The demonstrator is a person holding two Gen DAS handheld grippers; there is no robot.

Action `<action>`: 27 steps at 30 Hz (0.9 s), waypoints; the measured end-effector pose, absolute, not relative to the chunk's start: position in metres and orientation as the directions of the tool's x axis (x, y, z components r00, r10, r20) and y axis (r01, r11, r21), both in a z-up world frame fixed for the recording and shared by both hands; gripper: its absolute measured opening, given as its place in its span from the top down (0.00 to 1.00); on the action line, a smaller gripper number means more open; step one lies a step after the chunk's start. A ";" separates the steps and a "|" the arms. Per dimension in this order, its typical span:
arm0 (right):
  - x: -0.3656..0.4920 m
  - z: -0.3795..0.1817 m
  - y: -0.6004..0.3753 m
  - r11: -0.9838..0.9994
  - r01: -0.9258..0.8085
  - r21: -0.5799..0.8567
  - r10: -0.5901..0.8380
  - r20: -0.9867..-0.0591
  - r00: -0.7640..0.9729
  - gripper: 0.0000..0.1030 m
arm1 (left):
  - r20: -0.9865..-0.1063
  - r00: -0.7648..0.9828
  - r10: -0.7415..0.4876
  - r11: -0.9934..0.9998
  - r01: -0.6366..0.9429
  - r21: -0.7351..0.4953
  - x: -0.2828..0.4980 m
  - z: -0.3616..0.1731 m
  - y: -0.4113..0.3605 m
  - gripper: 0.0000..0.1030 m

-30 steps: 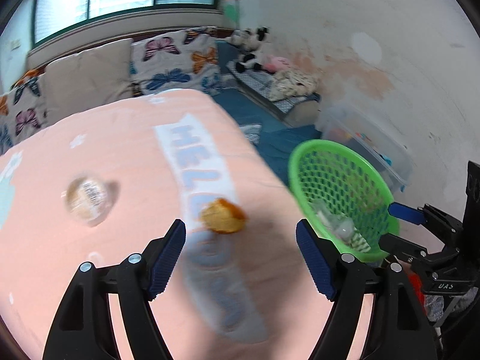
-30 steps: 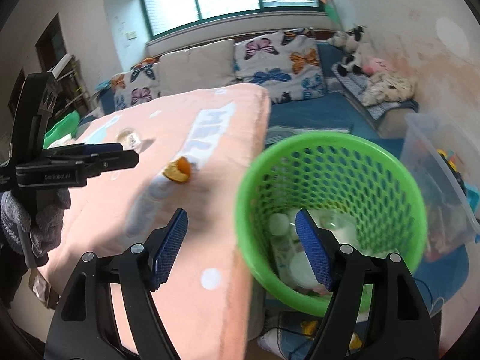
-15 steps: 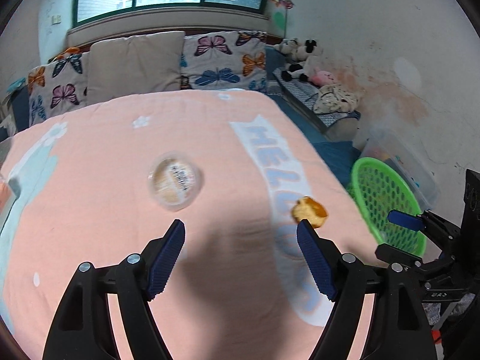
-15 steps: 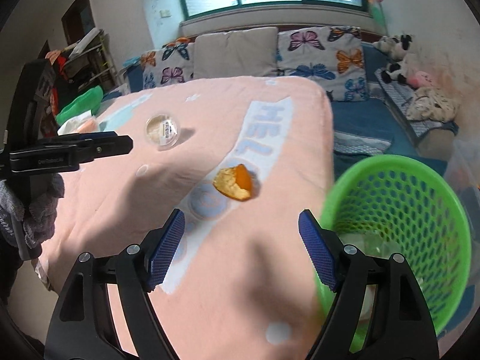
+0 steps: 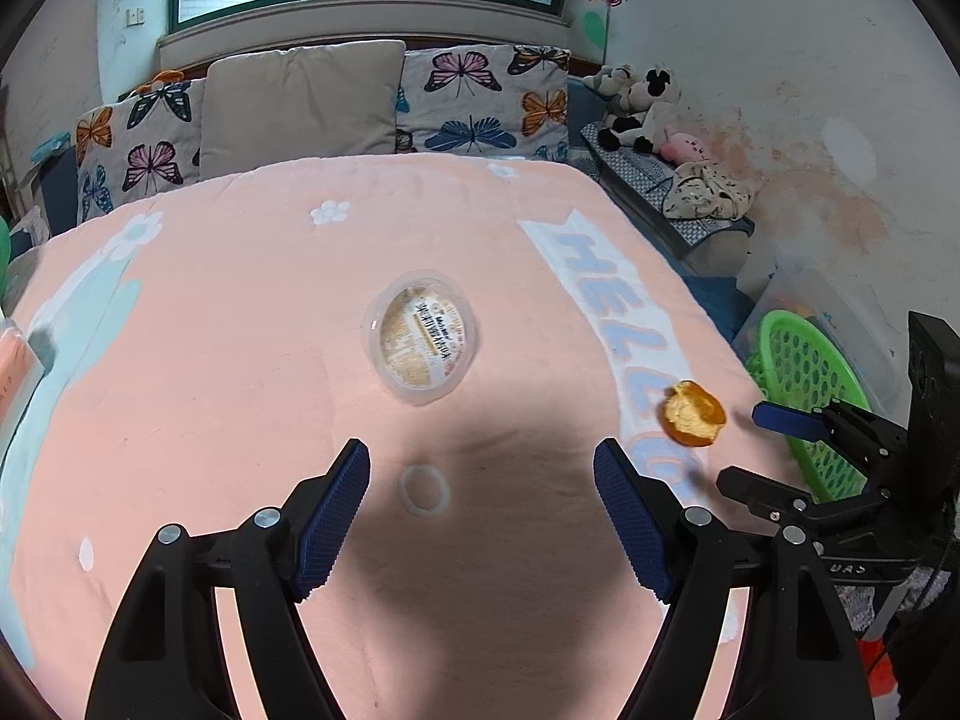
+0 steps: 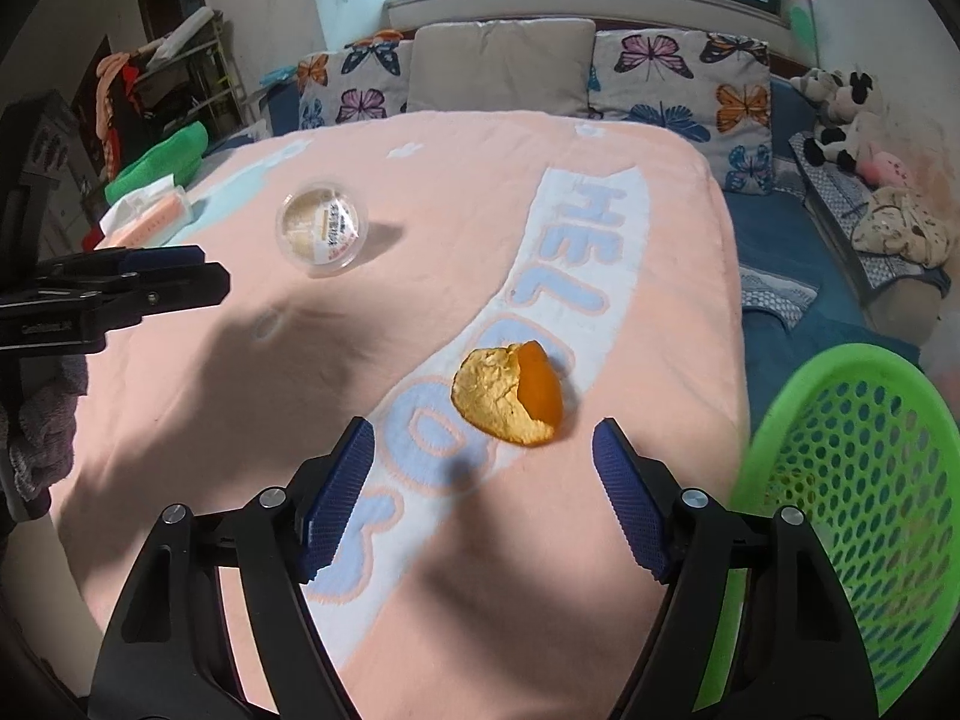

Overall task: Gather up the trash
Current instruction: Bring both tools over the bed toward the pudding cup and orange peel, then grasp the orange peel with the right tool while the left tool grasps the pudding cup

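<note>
While both of your claws hang over the pink blanket (image 5: 240, 324), neither has hold of anything. Your left claw (image 5: 481, 516) stands wide, its blue pads apart with only bare blanket and a small ring-shaped mark between them. Your right claw (image 6: 483, 495) also stands wide but its jaws are closing a little at this moment; nothing is between the pads, and the orange peel (image 6: 509, 397) lies just beyond them, touching neither.

The round clear plastic cup (image 5: 423, 341) sits on the blanket farther out from your left claw, roughly in line with the gap between the pads. Its printed lid faces up, and a pale brownish filling shows through; what that filling is, you cannot tell. In the right wrist view the same cup (image 6: 323, 229) lies to the far left of the peel, well apart from it.

The green mesh basket (image 6: 870, 480) stands off the right edge of the blanket, near your right claw's right finger. Its inside is blurred, so its contents cannot be made out.

The peel is a curled piece with its pale inner side turned to the left and its orange skin to the right; its long axis runs from far left to near right.
</note>
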State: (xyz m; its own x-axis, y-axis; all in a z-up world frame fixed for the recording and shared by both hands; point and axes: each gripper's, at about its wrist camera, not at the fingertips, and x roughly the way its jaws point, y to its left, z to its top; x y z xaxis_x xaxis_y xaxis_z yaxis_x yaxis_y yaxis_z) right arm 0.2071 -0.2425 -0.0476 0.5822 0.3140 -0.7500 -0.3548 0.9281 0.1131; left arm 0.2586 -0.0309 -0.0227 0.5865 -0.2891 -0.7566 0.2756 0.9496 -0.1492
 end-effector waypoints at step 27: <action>0.226 -0.065 -0.246 0.936 -0.334 0.110 0.289 -0.780 0.555 0.61 | -0.813 0.554 -0.179 0.977 0.198 -0.080 0.348 -0.059 -0.039 0.21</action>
